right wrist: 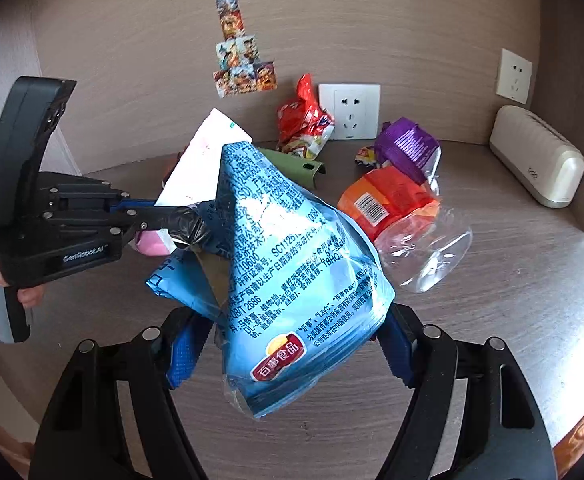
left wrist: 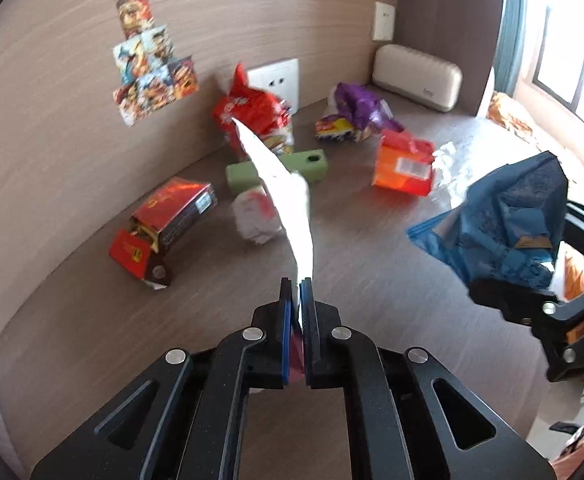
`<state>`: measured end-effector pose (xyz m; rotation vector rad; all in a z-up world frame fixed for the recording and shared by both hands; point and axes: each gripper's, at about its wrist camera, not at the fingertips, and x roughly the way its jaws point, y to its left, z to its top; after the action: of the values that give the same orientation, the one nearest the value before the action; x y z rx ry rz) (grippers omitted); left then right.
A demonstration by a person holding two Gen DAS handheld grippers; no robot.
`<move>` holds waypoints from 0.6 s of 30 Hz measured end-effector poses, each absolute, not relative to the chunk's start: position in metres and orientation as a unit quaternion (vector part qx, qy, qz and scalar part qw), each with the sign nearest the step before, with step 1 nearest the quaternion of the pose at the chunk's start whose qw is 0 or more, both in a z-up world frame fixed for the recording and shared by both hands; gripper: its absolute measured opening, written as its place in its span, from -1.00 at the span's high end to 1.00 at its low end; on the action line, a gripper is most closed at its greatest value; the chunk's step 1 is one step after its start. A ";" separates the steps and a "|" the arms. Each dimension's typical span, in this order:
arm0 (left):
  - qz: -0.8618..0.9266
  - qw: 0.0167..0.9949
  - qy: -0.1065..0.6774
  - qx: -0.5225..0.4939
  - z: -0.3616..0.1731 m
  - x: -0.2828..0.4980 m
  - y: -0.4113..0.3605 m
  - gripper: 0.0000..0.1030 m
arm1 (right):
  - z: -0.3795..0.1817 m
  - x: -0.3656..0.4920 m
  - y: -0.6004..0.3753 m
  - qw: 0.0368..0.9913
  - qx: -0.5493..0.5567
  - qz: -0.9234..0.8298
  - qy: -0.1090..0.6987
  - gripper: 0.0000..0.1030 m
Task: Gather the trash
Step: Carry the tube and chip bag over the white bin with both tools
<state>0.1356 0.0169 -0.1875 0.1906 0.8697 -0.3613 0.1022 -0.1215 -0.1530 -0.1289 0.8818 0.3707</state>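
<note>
My left gripper point(left wrist: 298, 286) is shut on a white paper wrapper point(left wrist: 288, 196) that sticks up edge-on above the desk; the wrapper also shows in the right wrist view point(right wrist: 200, 160). My right gripper point(right wrist: 292, 340) is shut on a blue chip bag point(right wrist: 288, 276), held above the desk; the bag also shows at the right of the left wrist view point(left wrist: 508, 220). The left gripper point(right wrist: 184, 224) sits just left of the bag. On the desk lie a red snack bag point(left wrist: 252, 116), a purple wrapper point(left wrist: 358, 110), an orange packet point(left wrist: 404, 164), a red carton point(left wrist: 168, 220) and crumpled paper point(left wrist: 254, 216).
A green case point(left wrist: 304, 164) lies behind the paper. A clear plastic bottle point(right wrist: 424, 248) lies beside the orange packet. A beige box point(left wrist: 416, 78) stands in the back corner. Wall sockets point(right wrist: 350, 110) and stickers point(left wrist: 148, 60) are on the wood wall. The desk edge is at the right.
</note>
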 end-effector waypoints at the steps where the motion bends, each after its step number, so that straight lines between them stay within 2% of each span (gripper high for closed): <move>1: -0.175 0.887 0.416 0.096 -0.183 0.133 0.014 0.93 | -0.149 0.101 -0.123 0.888 -0.059 0.177 0.421 -0.45; 9: -0.222 0.889 0.384 0.117 -0.142 0.112 -0.031 0.93 | -0.110 0.075 -0.147 0.906 -0.069 0.151 0.390 -0.45; 18: -0.315 0.867 0.353 0.157 -0.111 0.079 -0.126 0.93 | -0.066 0.020 -0.208 0.925 -0.065 0.070 0.368 -0.45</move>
<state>0.0791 -0.1260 -0.1109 0.3287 0.7394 -0.6588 0.0200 -0.2079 -0.0656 -0.1326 0.7556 0.1443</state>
